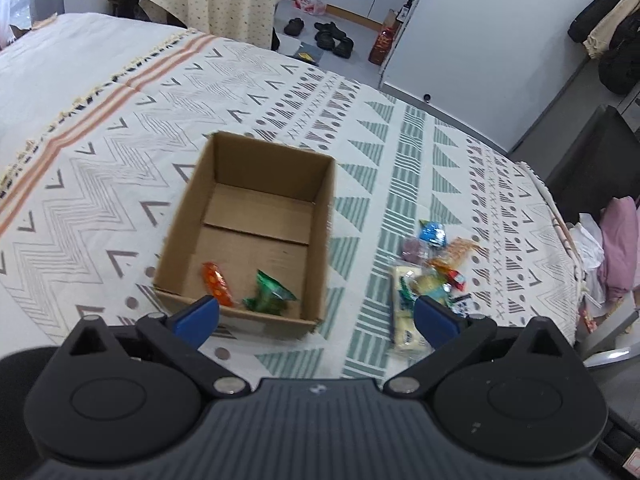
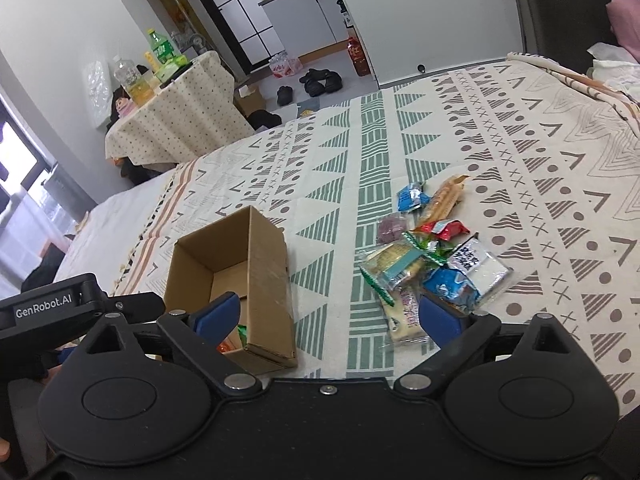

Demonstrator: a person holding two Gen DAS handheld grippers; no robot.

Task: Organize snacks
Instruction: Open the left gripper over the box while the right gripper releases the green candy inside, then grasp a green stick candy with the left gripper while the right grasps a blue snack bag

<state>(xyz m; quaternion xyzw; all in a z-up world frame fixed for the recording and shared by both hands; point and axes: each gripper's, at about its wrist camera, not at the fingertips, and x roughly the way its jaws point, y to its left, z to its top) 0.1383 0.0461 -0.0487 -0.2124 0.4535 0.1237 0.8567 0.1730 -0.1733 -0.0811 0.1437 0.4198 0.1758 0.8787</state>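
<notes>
- Right wrist view hides most of the cardboard box [image 2: 256, 272] floor behind its near wall; only slivers of an orange snack [image 2: 226, 346] and a green snack [image 2: 242, 332] show.
- Left wrist view shows both lying at the box's near end, the orange one lengthwise toward the far wall.
- The snack pile [image 1: 428, 276] overlaps on the patterned bedspread [image 1: 120, 184] beside the box; labels unreadable.
- Left gripper [image 1: 316, 312] and right gripper [image 2: 324, 314] are spread wide, empty.

Black left gripper [image 1: 316, 318] and right gripper [image 2: 326, 318] carry blue-padded fingers [image 1: 200, 314].
</notes>
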